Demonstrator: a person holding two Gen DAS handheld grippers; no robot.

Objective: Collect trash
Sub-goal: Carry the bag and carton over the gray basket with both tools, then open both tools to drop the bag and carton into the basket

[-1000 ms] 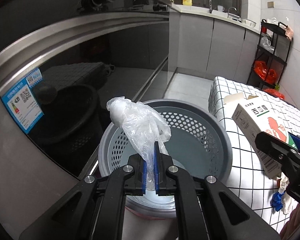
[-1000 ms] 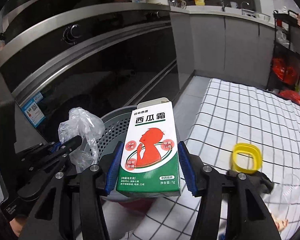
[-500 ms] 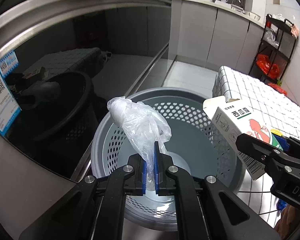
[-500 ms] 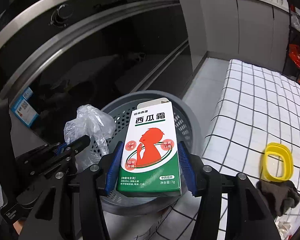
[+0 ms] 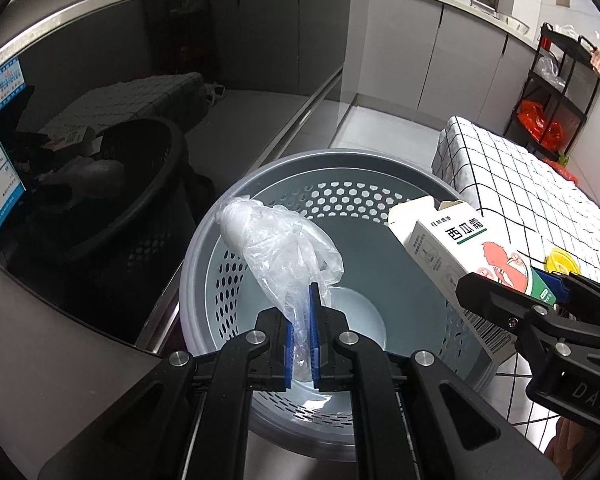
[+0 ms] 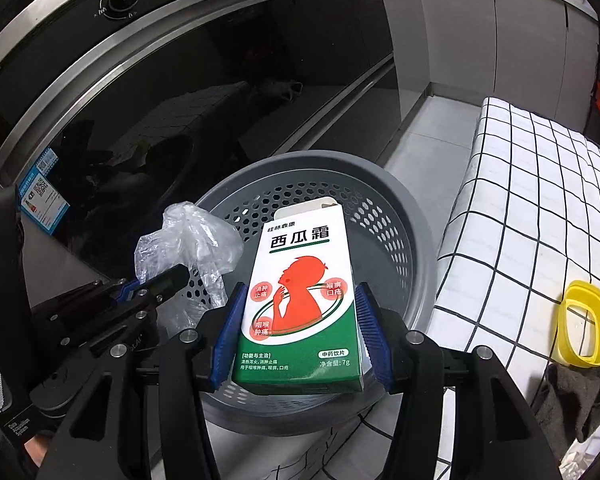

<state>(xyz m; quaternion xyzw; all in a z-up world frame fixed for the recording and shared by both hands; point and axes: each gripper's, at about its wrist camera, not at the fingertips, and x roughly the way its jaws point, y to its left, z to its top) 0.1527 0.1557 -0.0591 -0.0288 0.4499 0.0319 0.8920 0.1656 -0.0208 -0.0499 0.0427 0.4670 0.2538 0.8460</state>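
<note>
Hovering lower over basket, left hand-held gripper pinching bag, right hand-held gripper clamping carton.

Carton: large heading 西瓜霜, red patches 消肿止痛, 喉痒口疮, 咽喉肿痛; green band at 6 o'clock reads 功能与主治, 中药饮片, 净含量:7g. Barcode on its side. Right gripper body marked "DAS". Blue sticker at 9 o'clock bears QR code; text illegible.

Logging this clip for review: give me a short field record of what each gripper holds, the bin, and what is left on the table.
left gripper: shut on clear plastic bag, over the bin
right gripper: shut on medicine box, over the bin
bin: grey perforated basket, nothing visible inside
checked tablecloth: yellow ring, dark cloth
release: not yet done
</note>
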